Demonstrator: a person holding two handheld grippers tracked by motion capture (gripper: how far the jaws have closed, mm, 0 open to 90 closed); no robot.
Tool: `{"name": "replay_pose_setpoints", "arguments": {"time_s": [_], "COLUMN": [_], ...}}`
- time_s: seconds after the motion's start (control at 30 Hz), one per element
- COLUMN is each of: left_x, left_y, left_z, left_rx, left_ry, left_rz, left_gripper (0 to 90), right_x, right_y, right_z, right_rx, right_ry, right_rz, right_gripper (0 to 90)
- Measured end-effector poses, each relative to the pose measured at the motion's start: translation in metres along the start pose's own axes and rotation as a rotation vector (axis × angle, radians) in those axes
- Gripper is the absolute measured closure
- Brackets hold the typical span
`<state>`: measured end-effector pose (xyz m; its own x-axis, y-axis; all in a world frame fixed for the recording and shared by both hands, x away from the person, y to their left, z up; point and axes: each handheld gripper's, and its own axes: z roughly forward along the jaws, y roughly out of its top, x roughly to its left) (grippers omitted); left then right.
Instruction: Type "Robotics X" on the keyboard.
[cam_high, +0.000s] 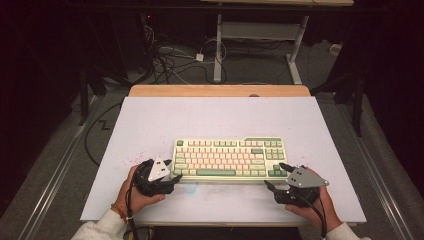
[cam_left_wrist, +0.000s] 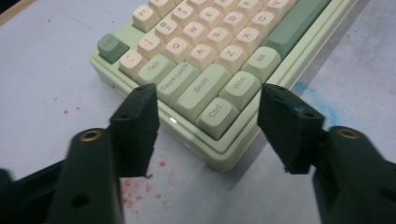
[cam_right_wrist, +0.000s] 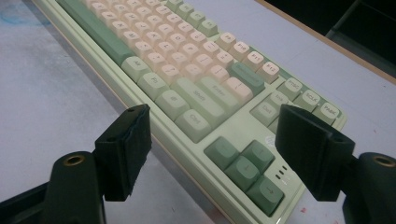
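Observation:
A pale green keyboard (cam_high: 230, 157) with cream and green keys lies on the white board, near its front edge. My left gripper (cam_high: 173, 169) is at the keyboard's near left corner. In the left gripper view its jaws (cam_left_wrist: 210, 93) stand apart on either side of that corner, by the Ctrl key (cam_left_wrist: 218, 113), and do not press on it. My right gripper (cam_high: 274, 174) is at the near right corner. In the right gripper view its jaws (cam_right_wrist: 213, 114) stand apart around the corner with the dark green arrow keys (cam_right_wrist: 243, 165), also without pressing on it. A hand holds each gripper.
The white board (cam_high: 215, 115) lies on a wooden table whose far edge (cam_high: 220, 90) shows. Red specks (cam_left_wrist: 140, 186) and a blue smear (cam_left_wrist: 317, 98) mark the board near the keyboard. Cables (cam_high: 170, 60) and a desk frame (cam_high: 218, 50) are on the floor beyond.

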<state>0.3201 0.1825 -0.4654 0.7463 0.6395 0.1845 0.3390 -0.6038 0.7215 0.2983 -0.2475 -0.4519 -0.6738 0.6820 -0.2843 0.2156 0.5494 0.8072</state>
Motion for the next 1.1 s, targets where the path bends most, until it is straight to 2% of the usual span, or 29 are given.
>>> {"name": "replay_pose_setpoints", "arguments": {"time_s": [0.1, 0.2, 0.33, 0.57, 0.73, 0.87, 1.1], "left_x": [0.006, 0.009, 0.013, 0.016, 0.016, 0.013, 0.009], "left_y": [-0.002, -0.001, 0.004, 0.020, 0.034, 0.044, 0.057], "left_z": [-0.002, -0.002, -0.003, 0.003, 0.011, 0.019, 0.035], "left_rx": [0.001, 0.004, 0.000, 0.001, 0.001, 0.018, 0.042], "left_ry": [-0.022, -0.023, -0.039, -0.053, -0.078, -0.102, -0.121], "left_rz": [-0.020, -0.040, -0.053, -0.052, -0.054, -0.032, -0.006], "left_gripper": [60.4, 73.5, 86.3, 87.3, 87.2, 87.1, 86.9], "right_x": [0.001, 0.001, 0.000, 0.000, 0.001, 0.002, 0.002], "right_y": [0.000, 0.000, 0.000, 0.000, 0.000, 0.000, -0.001], "right_z": [0.001, 0.002, 0.002, 0.003, 0.004, 0.004, 0.005], "right_rx": [0.006, 0.008, 0.012, 0.017, 0.021, 0.027, 0.034], "right_ry": [0.001, 0.002, 0.002, 0.000, 0.002, 0.001, -0.001], "right_rz": [-0.001, -0.003, -0.004, -0.004, -0.009, -0.009, -0.012], "right_gripper": [27.6, 27.6, 28.0, 28.0, 28.0, 28.0, 28.1]}}
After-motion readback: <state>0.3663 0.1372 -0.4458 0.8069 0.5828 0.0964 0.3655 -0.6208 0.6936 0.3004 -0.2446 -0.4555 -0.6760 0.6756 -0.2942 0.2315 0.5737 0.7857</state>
